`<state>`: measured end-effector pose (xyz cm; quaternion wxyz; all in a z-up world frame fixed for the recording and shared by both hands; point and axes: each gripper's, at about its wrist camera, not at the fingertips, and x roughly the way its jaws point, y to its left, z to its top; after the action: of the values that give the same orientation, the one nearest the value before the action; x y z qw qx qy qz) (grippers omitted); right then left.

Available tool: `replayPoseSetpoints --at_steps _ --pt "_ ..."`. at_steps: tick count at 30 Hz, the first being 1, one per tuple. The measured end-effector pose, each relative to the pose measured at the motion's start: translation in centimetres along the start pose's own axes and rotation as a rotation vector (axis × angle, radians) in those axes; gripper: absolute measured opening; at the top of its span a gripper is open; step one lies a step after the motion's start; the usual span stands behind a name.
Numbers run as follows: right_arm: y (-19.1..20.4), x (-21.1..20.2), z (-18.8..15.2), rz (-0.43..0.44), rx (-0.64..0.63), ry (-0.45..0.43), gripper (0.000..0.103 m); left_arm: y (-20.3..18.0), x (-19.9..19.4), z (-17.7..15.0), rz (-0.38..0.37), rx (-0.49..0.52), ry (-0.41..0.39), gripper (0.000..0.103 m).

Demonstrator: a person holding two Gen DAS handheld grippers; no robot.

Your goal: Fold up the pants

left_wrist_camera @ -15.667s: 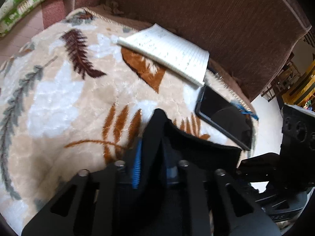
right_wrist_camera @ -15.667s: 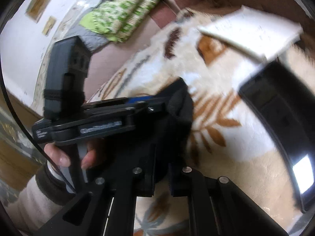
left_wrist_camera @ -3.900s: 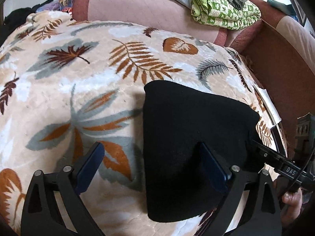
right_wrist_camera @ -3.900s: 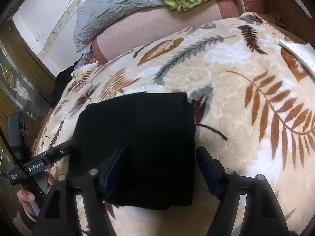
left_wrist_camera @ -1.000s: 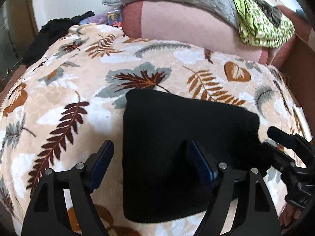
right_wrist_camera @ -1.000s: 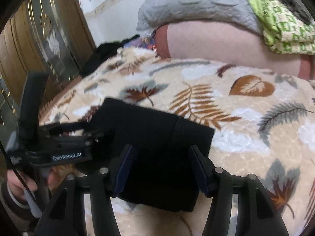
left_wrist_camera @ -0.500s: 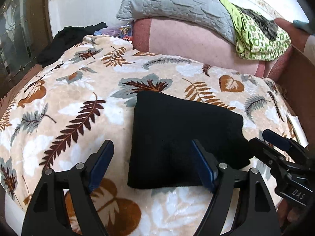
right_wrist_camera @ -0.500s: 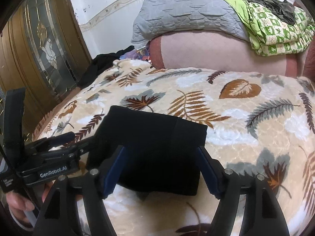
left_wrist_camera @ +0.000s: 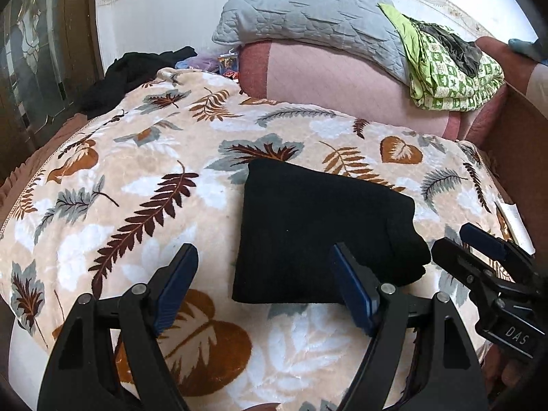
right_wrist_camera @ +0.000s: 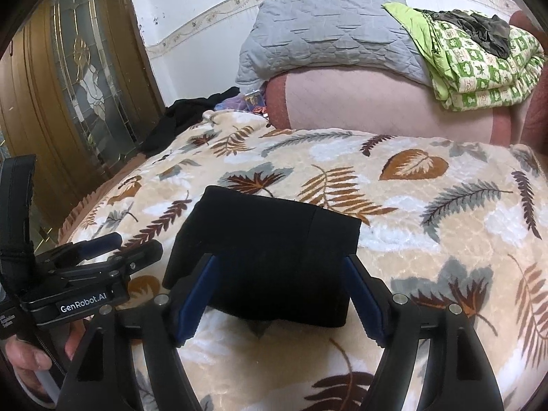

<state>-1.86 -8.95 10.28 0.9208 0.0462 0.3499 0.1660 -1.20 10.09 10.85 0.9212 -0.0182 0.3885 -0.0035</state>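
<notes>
The black pants (left_wrist_camera: pixel 318 229) lie folded into a compact rectangle on the leaf-patterned blanket (left_wrist_camera: pixel 137 178); they also show in the right wrist view (right_wrist_camera: pixel 270 250). My left gripper (left_wrist_camera: pixel 263 284) is open and empty, held just short of the near edge of the pants. My right gripper (right_wrist_camera: pixel 279 294) is open and empty, its blue pads on either side of the bundle's near edge without touching it. Each gripper shows in the other's view, the right one (left_wrist_camera: pixel 479 257) at the bundle's right, the left one (right_wrist_camera: pixel 102 250) at its left.
A pink bolster (left_wrist_camera: pixel 342 78) with a grey quilted pillow (left_wrist_camera: pixel 308 17) and a green patterned blanket (left_wrist_camera: pixel 452 72) lies behind. A dark garment (left_wrist_camera: pixel 133 72) lies at the far left corner. A wooden glass door (right_wrist_camera: pixel 78 78) stands at left.
Both grippers have drawn back and risen from the folded pants, so more of the bed and room shows. The pants lie where they were, released.
</notes>
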Motion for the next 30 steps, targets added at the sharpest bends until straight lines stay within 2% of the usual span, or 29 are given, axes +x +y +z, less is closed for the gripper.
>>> replayPoseSetpoints --at_steps 30 --pt "0.22 0.26 -0.29 0.004 -0.011 0.015 0.080 -0.68 0.03 -0.63 0.004 0.026 0.010 0.079"
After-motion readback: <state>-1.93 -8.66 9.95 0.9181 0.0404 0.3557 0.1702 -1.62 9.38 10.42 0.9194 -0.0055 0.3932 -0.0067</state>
